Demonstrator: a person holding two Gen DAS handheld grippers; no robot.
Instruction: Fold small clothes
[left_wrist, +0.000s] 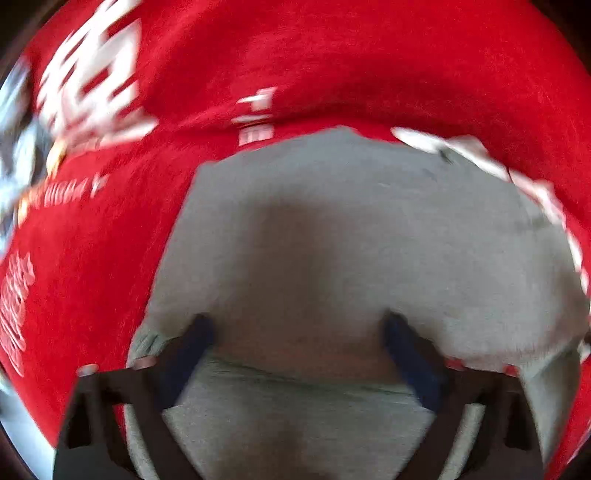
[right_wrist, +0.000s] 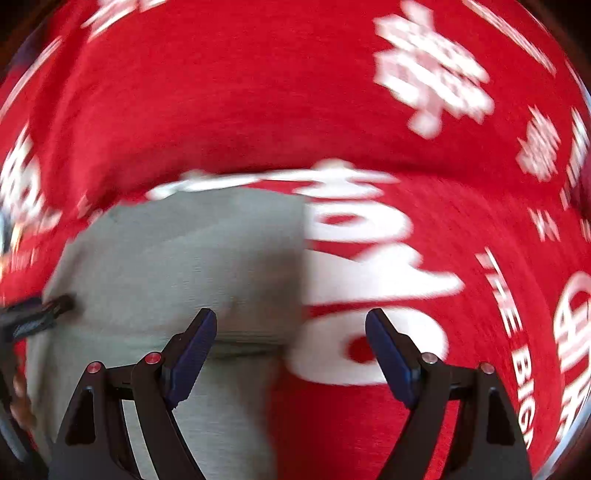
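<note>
Red cloth (left_wrist: 369, 55) with white print covers support surface, fills both views; surface beneath hidden. Ridge-like fold runs across cloth. Grey garment (left_wrist: 351, 221) lies flat directly on cloth, folded edge along near side. In right wrist view, garment (right_wrist: 177, 251) sits left, beside large white lettering (right_wrist: 362, 258).

left gripper (left_wrist: 299, 325): two black angular finger arms, triangular cut-outs near base, dark blue pads (left_wrist: 400, 343) on inner faces, small red round screw heads on knuckles, blurred. right gripper (right_wrist: 291, 325): same black linkage arms, triangular cut-outs, ribbed dark blue pads (right_wrist: 384, 347), red screw heads on one arm, silvery pinkish ones on other.
</note>
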